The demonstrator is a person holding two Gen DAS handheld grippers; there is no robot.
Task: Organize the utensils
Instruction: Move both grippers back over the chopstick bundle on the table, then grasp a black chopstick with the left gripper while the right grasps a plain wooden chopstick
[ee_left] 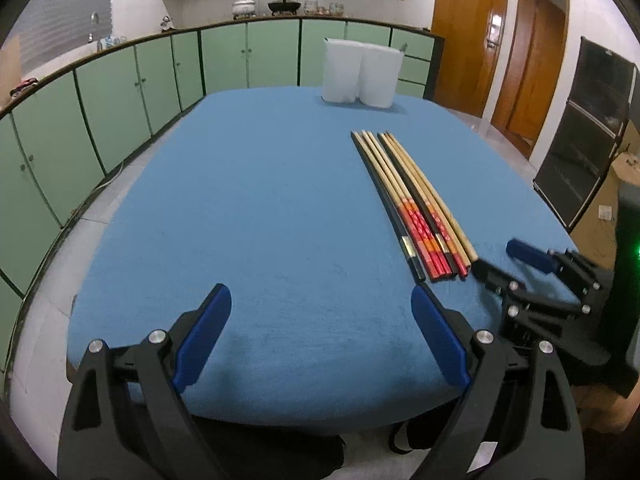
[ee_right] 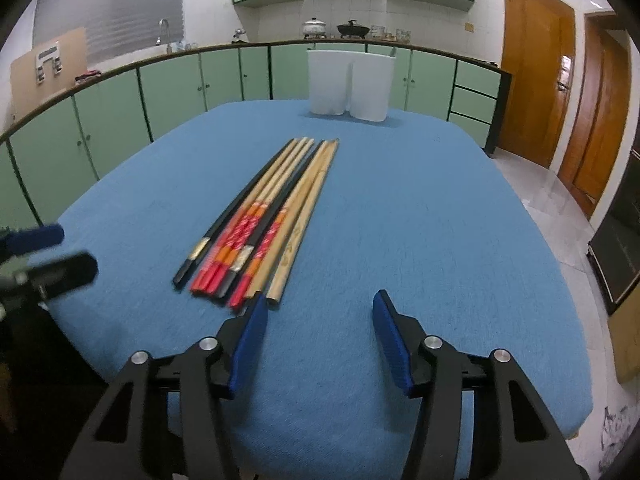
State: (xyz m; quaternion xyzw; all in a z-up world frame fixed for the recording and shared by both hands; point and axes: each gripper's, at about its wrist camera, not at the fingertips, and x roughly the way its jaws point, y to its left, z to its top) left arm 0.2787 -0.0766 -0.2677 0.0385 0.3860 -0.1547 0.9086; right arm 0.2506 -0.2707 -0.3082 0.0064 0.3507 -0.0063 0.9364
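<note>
Near the table's (ee_right: pixel 440 240) front edge, chopsticks (ee_right: pixel 264 224) bundled (untouched), left tool (ee_left: pixel 320 320) released, right tool (ee_right: pixel 318 328) released.

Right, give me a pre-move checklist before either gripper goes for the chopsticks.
1. Left gripper open, holding nothing: ok.
2. Right gripper open, holding nothing: ok.
3. Chopsticks lie flat, side by side on the blue tablecloth: ok.
4. Chopsticks sorted by kind: not ok; black, red-ended and plain wooden ones are mixed.
5. White holder upright at the table's far edge: ok.
6. Holder's compartments free: cannot tell, inside hidden.
</note>
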